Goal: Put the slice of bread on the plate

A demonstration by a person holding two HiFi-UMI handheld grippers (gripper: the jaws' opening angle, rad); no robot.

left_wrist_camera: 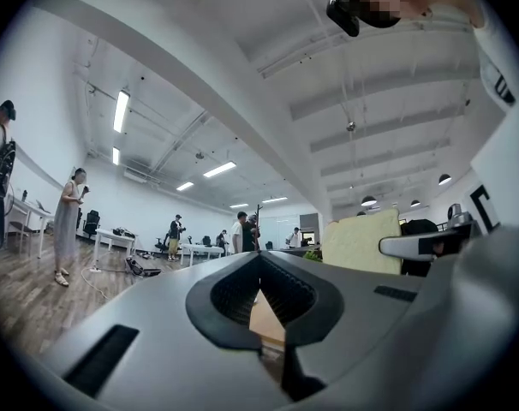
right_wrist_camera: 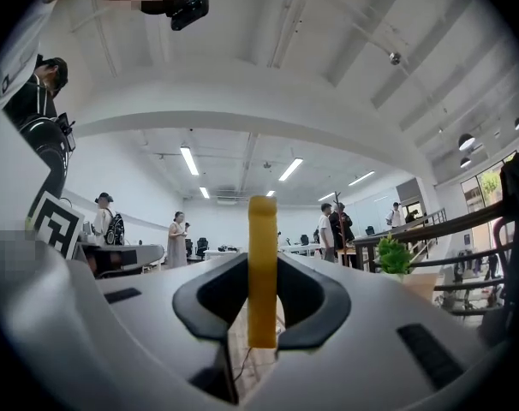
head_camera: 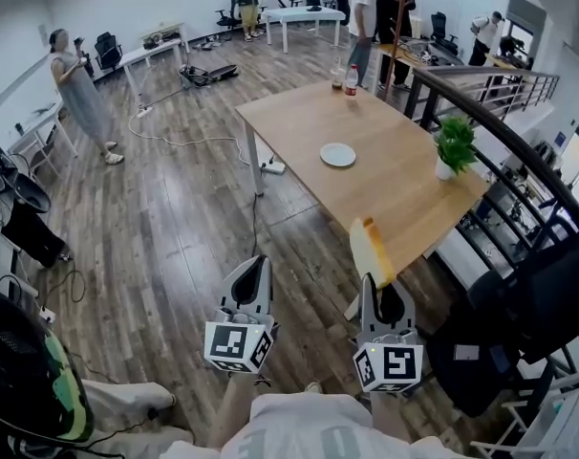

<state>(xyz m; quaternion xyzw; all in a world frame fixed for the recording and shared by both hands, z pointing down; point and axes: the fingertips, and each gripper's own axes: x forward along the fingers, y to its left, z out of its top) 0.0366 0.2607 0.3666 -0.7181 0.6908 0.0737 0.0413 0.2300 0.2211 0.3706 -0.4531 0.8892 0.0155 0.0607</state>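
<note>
A slice of bread (head_camera: 371,249) stands upright on its edge between the jaws of my right gripper (head_camera: 377,290), which is shut on it. In the right gripper view the bread (right_wrist_camera: 262,272) shows edge-on as a yellow strip, pinched by my right gripper (right_wrist_camera: 262,268). A white plate (head_camera: 337,154) lies bare on the wooden table (head_camera: 385,189), well ahead of the bread. My left gripper (head_camera: 259,264) hangs beside the right one over the floor, shut and empty. From the left gripper (left_wrist_camera: 259,259) view, the bread (left_wrist_camera: 362,242) shows flat-on at the right.
A potted plant (head_camera: 454,146) stands near the table's right edge and a bottle (head_camera: 351,79) at its far end. A black railing (head_camera: 519,151) runs along the right, with a dark chair (head_camera: 528,323) below it. Several people (head_camera: 79,89) stand around white desks behind.
</note>
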